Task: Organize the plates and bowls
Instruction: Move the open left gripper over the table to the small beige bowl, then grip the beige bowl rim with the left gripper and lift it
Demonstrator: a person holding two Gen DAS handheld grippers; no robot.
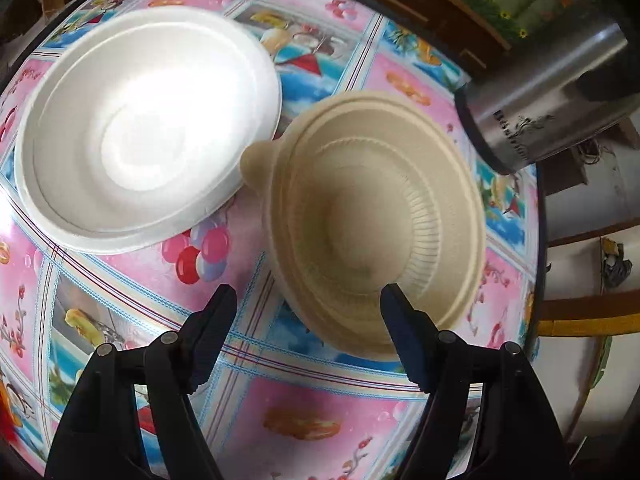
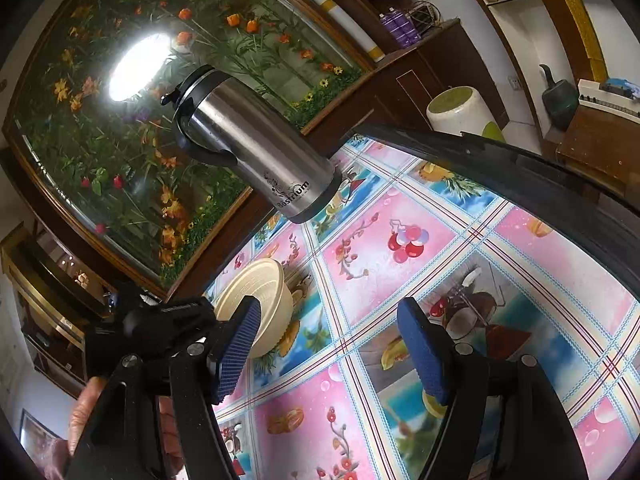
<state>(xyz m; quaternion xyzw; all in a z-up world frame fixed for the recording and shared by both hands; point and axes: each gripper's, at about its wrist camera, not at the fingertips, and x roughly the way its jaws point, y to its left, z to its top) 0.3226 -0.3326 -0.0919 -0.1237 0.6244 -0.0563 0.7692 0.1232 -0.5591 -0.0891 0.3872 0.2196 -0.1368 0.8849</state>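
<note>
Left gripper (image 1: 308,294): jaws wide, nothing between the pads, pointing steeply down at the bench (image 1: 312,420). Its right-hand fingertip overlaps the near rim of the beige bowl (image 1: 372,220) in the left wrist view; cannot tell whether it touches. Left-hand fingertip sits over bare patterned cloth. The beige bowl stands upright on the bench at about 1 o'clock from the gripper, ribbed inside, with a small rounded tab on its rim at 10 o'clock. The white plate (image 1: 148,136) lies at 11 o'clock from the gripper, larger than the bowl, its rim just beside the bowl's tab; touching or a hair apart, not clear through the blur. A steel flask (image 1: 548,100) stands at 2 o'clock, near the far bench edge, apart from the bowl. A small dark object sits at the bench edge at 11 o'clock, too small to identify. Right gripper (image 2: 324,312): jaws wide, blue ribbed pads showing, nothing held. Its left finger crosses in front of the beige bowl (image 2: 272,292) in the right wrist view; contact cannot be judged. The other black gripper frame (image 2: 168,316) shows at 9 o'clock beside that bowl. A hand (image 2: 86,412) shows at 8 o'clock behind the right gripper's frame. The steel flask (image 2: 256,140) is at 11 o'clock, beyond the bowl. The bench cloth is a pink and blue grid of fruit and flower squares. A framed flower picture (image 2: 120,120) fills the wall behind.
</note>
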